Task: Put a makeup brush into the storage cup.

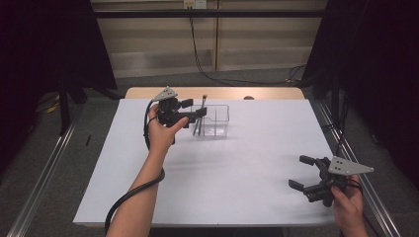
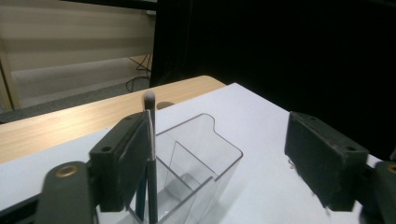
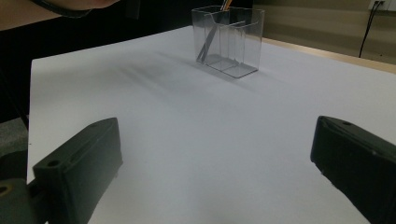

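Clear plastic holder [image 1: 215,120] stood toward the table's [image 1: 222,187] far edge, a dark brush [image 1: 200,118] leaning inside. Over it, the left gripper [image 1: 192,109] gaped, released; right gripper [image 1: 302,173] likewise, well apart.

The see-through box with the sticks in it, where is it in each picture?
High view: the clear box sits at the far middle of the table, just right of the left claw.
Left gripper view: bottom middle, nearer the left jaw.
Right gripper view: top middle, far off.
Shared landmark: the white table sheet under it.
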Action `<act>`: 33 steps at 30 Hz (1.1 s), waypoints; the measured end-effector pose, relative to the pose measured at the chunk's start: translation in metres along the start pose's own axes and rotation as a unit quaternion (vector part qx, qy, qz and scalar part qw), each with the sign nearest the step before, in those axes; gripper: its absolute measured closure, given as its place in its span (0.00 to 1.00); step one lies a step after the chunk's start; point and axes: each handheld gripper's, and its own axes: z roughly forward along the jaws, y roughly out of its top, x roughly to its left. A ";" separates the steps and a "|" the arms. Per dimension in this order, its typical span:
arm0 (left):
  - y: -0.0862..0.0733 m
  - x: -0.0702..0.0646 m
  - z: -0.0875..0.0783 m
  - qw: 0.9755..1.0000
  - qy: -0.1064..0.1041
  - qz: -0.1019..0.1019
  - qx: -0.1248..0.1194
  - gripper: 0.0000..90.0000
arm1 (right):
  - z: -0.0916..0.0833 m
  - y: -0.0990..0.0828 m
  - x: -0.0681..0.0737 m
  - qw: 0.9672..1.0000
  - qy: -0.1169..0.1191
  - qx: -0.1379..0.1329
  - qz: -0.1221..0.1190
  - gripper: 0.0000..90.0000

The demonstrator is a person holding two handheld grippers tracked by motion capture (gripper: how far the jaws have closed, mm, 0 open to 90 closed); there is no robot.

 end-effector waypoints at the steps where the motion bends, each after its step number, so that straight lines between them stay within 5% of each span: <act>1: -0.001 0.000 -0.001 1.000 0.001 -0.001 -0.001 0.20 | 0.000 0.000 0.000 1.000 -0.001 0.000 0.000 0.02; 12: -0.009 -0.008 -0.019 1.000 -0.006 0.024 -0.009 0.06 | -0.001 -0.001 0.002 1.000 -0.002 0.004 -0.001 0.02; 33: -0.022 -0.012 -0.042 0.999 -0.015 0.037 -0.012 0.03 | -0.006 -0.002 0.005 1.000 -0.009 0.001 0.001 0.02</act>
